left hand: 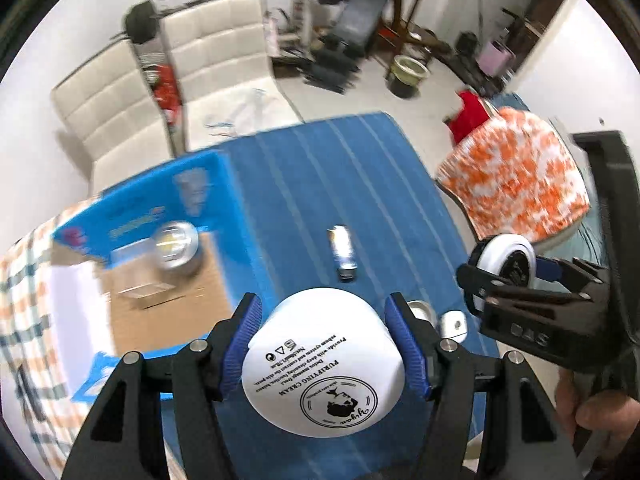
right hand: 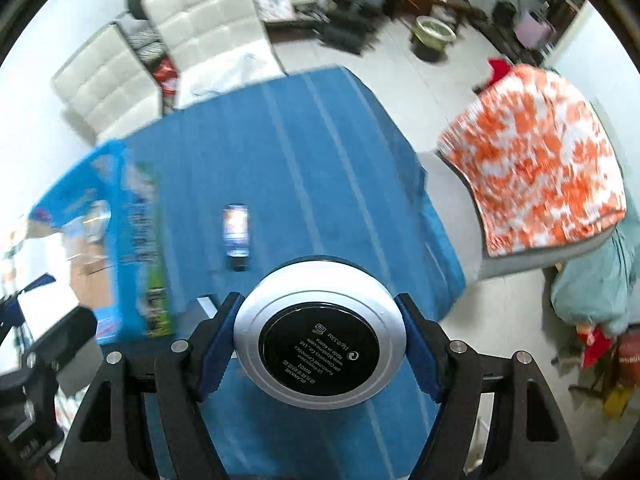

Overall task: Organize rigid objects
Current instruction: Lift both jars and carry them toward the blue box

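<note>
Blue striped cloth [left hand: 320, 168] covers our table, with white chairs [left hand: 216, 52] at upper left. Our left gripper [left hand: 324, 356] pinches a white cream jar [left hand: 320, 360]; our right gripper [right hand: 316, 344] clamps a silver-rimmed compact [right hand: 318, 338]. A small tube [left hand: 342, 252] lies mid-frame beside an open blue box [left hand: 160, 264] at left. Right of the cloth's edge, bare floor separates it from an orange patterned cloth [right hand: 536, 164].
</note>
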Available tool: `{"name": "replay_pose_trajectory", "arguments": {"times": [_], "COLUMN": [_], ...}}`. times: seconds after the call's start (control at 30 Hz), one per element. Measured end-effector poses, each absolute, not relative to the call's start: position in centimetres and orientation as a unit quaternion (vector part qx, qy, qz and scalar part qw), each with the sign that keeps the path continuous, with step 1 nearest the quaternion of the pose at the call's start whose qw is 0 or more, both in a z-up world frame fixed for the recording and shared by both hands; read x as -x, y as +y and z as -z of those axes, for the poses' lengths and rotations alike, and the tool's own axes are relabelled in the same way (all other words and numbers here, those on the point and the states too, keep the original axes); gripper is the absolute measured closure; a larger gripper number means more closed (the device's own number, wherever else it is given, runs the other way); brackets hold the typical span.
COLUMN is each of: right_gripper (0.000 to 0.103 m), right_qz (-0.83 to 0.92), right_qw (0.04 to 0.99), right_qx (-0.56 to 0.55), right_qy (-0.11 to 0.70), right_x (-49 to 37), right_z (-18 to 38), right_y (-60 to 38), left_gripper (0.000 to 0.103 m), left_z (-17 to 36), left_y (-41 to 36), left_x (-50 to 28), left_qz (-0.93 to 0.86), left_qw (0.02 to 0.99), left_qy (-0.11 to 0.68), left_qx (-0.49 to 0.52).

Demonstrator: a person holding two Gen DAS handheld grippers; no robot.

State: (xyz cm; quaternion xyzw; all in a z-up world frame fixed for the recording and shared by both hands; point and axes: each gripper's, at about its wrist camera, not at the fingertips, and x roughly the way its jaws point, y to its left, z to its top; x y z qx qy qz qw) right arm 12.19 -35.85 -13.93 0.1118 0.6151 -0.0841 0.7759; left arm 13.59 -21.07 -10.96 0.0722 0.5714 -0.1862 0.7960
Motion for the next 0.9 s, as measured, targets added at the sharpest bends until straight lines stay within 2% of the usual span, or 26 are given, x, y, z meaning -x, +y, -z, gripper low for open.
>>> {"name": "replay_pose_trajectory", "arguments": {"times": [0.43, 0.9], "right_gripper": [0.026, 0.026], "right_qz": [-0.001, -0.026], "right_qw": [0.844, 0.869], "right_qx": [-0.045, -0.031], "right_qy": [0.535, 0.494], "right_x": [-11.4, -11.3], "right_z": [4.5, -0.5], "right_y": [-17.8, -10.1], "left_gripper": [0.041, 0.041], "left_z": [3.2, 0.7], "left_y": [-5.6, 0.2], "left_x": [-10.7, -10.1], "left_qz": [0.072, 0.057], "left_qw": [0.869, 0.893], "left_qy": [0.489, 0.447], "left_qx": [-0.032, 0.01]}}
